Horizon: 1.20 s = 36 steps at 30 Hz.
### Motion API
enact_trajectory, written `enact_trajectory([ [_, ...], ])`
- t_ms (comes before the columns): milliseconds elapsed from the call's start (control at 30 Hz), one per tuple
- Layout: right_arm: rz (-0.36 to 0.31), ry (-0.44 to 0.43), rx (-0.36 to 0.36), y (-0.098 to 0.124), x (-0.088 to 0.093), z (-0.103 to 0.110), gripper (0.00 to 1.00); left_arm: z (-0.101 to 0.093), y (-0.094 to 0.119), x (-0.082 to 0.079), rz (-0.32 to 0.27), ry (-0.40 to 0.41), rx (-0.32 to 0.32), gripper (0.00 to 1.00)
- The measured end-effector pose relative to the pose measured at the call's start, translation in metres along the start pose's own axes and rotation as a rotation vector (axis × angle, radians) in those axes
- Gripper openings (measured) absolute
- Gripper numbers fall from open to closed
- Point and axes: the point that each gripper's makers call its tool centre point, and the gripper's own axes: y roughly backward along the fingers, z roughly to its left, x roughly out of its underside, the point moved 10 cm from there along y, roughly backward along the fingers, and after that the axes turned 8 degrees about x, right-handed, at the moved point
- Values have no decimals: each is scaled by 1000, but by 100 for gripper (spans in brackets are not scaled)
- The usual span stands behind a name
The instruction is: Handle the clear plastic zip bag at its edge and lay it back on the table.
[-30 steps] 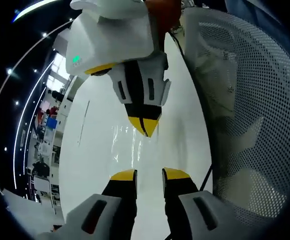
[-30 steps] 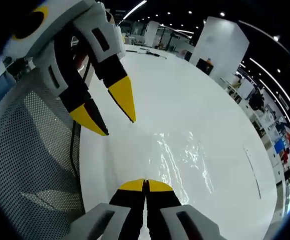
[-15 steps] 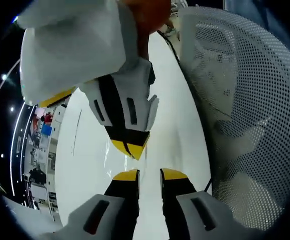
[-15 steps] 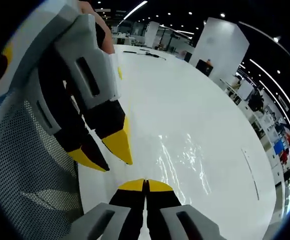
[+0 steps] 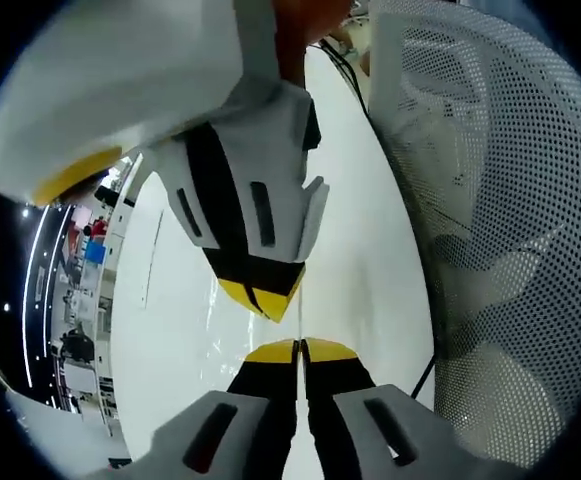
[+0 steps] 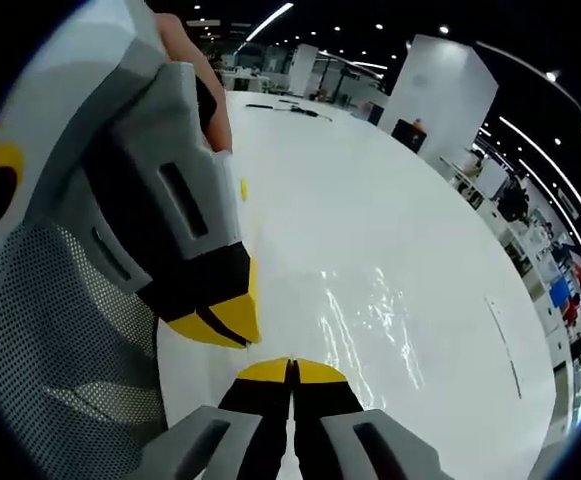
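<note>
A: Left gripper view: left gripper (image 5: 299, 347) jaws are seen closed at 6 o'clock, the right gripper (image 5: 262, 300) just above at 12, also closed.

B: Bag (image 6: 370, 325) is seen flat on table (image 6: 370, 200), at 1 o'clock from right gripper (image 6: 291, 368). Whether its edge is pinched cannot be told.

place: probably open-plan hall | ceiling spotlights (image 6: 390, 24) | white table (image 6: 370, 200) | mesh chair (image 5: 510, 200)

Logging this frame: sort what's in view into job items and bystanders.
Job:
- clear plastic zip bag lying on the glossy white table
- left gripper, shut
- right gripper, shut

Bystanders:
- white mesh chair back
- black cable
</note>
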Motion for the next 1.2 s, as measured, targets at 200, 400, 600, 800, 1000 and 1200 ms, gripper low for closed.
enact_trajectory([
  [200,-15,-71,24,0,-1,-10,0,-4,-3,-1,9,-8,11,0],
  [400,-38,-91,87,3,-5,-27,0,-7,-6,-4,6,-4,24,0],
  [600,-69,-118,139,6,-9,-37,0,-9,-10,-6,6,1,37,0],
  [800,-96,-117,179,12,-12,-45,0,-18,-14,-3,10,13,56,0],
  [1000,-111,-116,199,14,-15,-49,0,-19,-14,-2,9,28,51,0],
  [1200,-123,-102,210,16,-21,-51,0,-18,-13,-5,6,27,46,0],
])
